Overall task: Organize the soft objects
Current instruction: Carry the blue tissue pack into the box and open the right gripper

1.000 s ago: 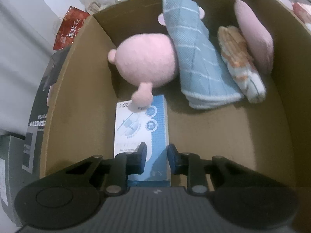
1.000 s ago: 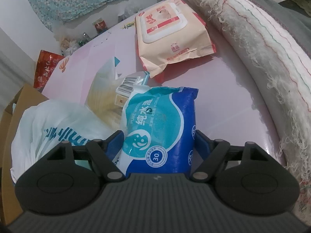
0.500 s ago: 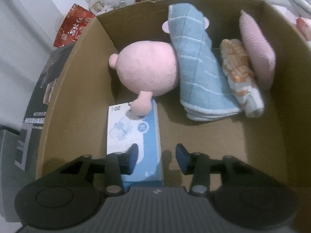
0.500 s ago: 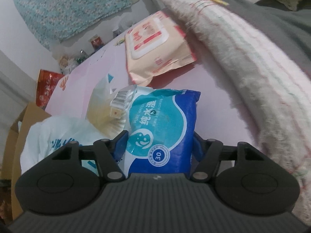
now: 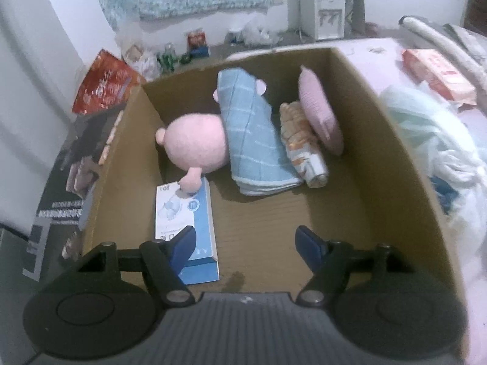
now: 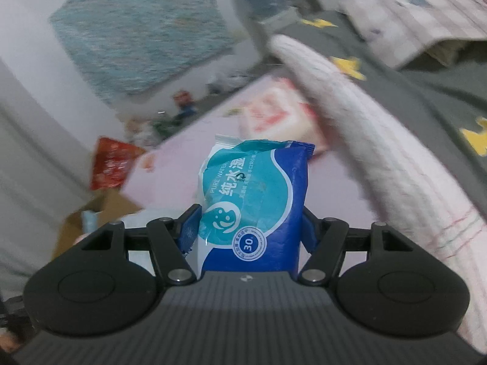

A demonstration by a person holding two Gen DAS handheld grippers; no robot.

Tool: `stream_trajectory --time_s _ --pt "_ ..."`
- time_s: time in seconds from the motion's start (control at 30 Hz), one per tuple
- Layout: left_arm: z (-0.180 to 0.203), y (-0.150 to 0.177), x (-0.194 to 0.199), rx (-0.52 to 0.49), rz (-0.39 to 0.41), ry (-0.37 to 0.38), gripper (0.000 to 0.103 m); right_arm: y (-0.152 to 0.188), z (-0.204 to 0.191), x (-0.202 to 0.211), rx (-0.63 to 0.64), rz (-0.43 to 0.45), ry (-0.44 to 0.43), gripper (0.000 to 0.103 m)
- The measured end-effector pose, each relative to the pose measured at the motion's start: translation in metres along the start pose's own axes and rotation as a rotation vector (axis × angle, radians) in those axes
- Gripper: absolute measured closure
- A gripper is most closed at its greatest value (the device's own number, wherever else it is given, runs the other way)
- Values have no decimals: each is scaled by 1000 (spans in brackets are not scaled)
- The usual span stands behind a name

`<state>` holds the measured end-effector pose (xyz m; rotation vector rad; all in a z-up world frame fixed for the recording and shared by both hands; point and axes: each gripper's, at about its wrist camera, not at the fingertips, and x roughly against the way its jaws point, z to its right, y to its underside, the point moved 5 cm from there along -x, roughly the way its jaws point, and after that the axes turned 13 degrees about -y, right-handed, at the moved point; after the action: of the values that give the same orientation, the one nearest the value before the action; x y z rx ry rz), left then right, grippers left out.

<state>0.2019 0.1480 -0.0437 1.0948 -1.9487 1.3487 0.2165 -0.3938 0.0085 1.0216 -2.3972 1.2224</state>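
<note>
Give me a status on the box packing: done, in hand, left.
Done: the cardboard box holds a pink plush, blue towel, patterned cloth, pink pad and blue-white packet; the left gripper, jaws just opened, is empty. In hand: the right gripper clamps a blue wipes pack. Left: the red-and-white wipes pack outside.

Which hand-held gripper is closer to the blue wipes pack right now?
Right. The right hand-held gripper is clamped on the wipes pack; the left hand-held gripper hangs open over the cardboard box.
</note>
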Motion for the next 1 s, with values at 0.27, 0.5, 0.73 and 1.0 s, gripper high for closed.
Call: stream_trajectory --time_s 0.27,0.5,0.73,1.0 --pt "-43 15 21 123 52 -36 30 25 -145 -42 114 -196 -295 39" --pt "-83 41 16 244 19 -53 30 85 -264 -137 195 -457 -407 39" --pt "-106 50 12 329 20 -39 30 137 -319 -228 255 -606 -248 39" --pt "-114 54 14 332 54 -67 30 178 -303 -294 222 -669 -80 39"
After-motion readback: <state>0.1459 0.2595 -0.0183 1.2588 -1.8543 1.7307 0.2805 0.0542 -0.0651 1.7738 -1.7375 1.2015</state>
